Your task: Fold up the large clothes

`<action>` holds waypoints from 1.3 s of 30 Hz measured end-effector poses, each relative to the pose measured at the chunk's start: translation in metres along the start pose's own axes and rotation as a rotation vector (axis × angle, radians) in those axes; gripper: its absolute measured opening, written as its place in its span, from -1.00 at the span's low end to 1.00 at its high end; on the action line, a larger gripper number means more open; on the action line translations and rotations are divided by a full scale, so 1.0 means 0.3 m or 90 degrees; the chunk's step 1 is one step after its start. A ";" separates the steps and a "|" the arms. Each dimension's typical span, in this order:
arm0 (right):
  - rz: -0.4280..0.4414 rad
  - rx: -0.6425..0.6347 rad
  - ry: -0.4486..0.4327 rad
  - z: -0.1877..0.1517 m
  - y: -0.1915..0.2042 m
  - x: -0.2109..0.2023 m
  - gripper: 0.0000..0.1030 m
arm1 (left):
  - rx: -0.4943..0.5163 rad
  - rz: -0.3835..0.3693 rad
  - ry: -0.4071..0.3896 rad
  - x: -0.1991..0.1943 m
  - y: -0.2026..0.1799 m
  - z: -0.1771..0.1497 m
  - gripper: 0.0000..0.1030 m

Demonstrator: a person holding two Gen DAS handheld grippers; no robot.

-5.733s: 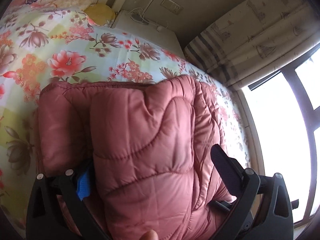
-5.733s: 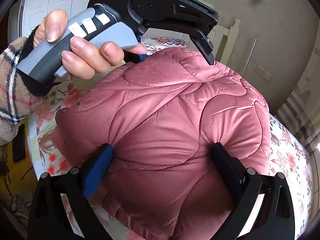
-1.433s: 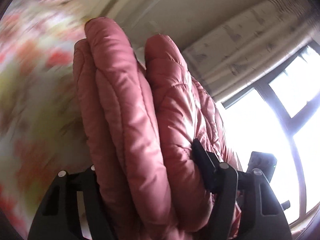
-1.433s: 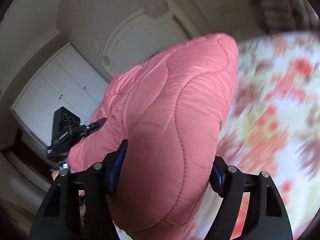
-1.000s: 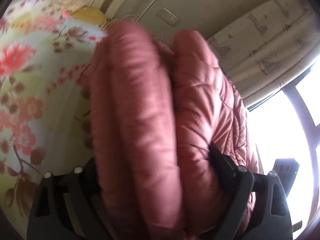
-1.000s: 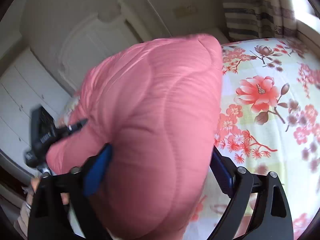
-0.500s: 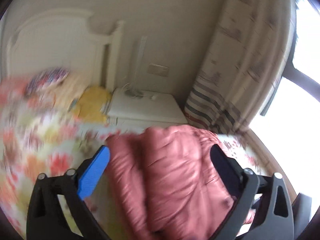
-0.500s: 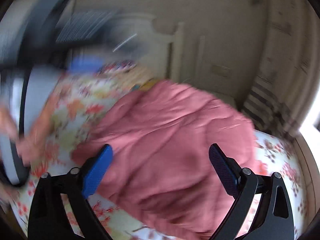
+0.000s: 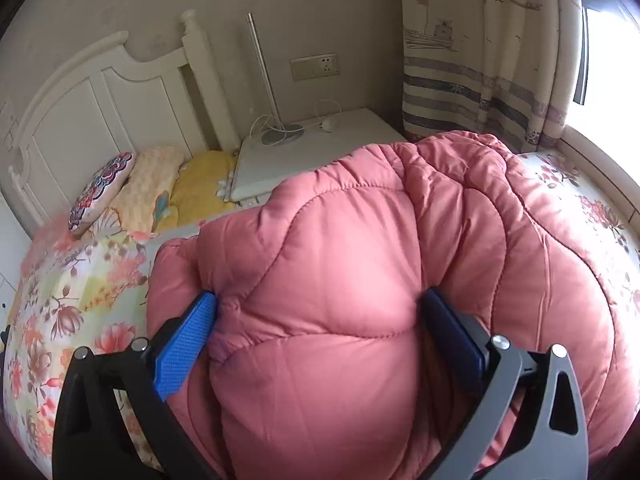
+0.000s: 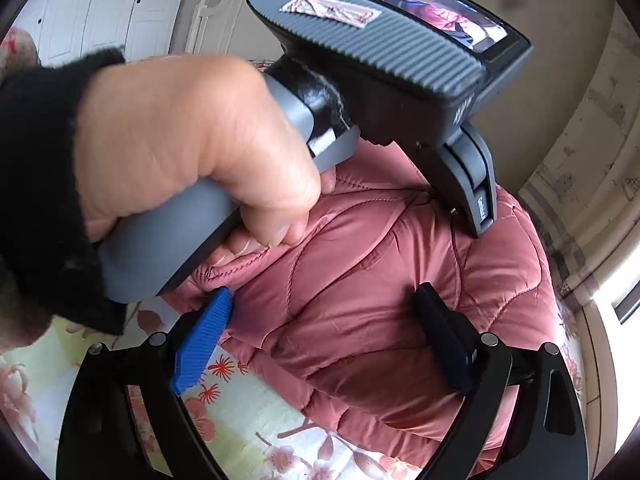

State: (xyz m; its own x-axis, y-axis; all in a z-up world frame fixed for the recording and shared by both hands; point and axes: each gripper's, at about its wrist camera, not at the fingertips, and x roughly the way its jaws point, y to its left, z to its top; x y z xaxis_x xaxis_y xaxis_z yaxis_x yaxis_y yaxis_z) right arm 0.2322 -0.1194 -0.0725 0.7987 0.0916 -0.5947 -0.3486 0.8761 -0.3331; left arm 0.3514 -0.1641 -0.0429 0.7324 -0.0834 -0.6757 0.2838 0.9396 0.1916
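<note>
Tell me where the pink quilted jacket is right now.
In both wrist views the pink quilted jacket lies bunched on the floral bedspread, between each gripper's fingers, near the white nightstand.

A floral bedsheet (image 9: 80, 300) in pink, orange and pale green covers the bed. At the head of the bed stands a white headboard (image 9: 100, 108), and along it lie an embroidered pillow (image 9: 100, 188), a peach pillow (image 9: 148, 184) and a yellow pillow (image 9: 204, 184). Beside the bed's head corner sits a white nightstand (image 9: 320, 152) carrying a lamp base (image 9: 282, 134) with a thin upright pole and a white cord. A wall socket (image 9: 316, 67) is above it. A striped curtain (image 9: 480, 60) with ship prints hangs by the window. White wardrobe doors (image 10: 100, 8) show in the right wrist view.
</note>
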 end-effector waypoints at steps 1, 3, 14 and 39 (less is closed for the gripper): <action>0.002 0.005 0.000 0.001 -0.003 0.001 0.77 | 0.003 0.000 0.000 -0.011 0.008 -0.011 0.96; 0.000 0.007 0.001 0.001 -0.005 0.003 0.77 | 0.006 0.000 -0.003 -0.013 0.008 -0.016 0.96; -0.012 0.007 -0.002 -0.005 0.002 0.003 0.78 | -0.006 -0.009 -0.016 -0.026 0.025 -0.021 0.96; -0.051 0.354 -0.106 -0.262 -0.362 -0.675 0.90 | -0.148 0.162 -0.290 -0.990 0.086 -0.336 0.96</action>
State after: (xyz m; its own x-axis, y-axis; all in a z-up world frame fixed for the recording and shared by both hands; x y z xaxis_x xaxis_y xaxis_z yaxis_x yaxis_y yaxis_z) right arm 0.0697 -0.2704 0.0266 0.8940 0.0485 -0.4455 -0.0101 0.9961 0.0881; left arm 0.0788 -0.0816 0.0908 0.9675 0.0684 -0.2436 -0.0422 0.9929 0.1111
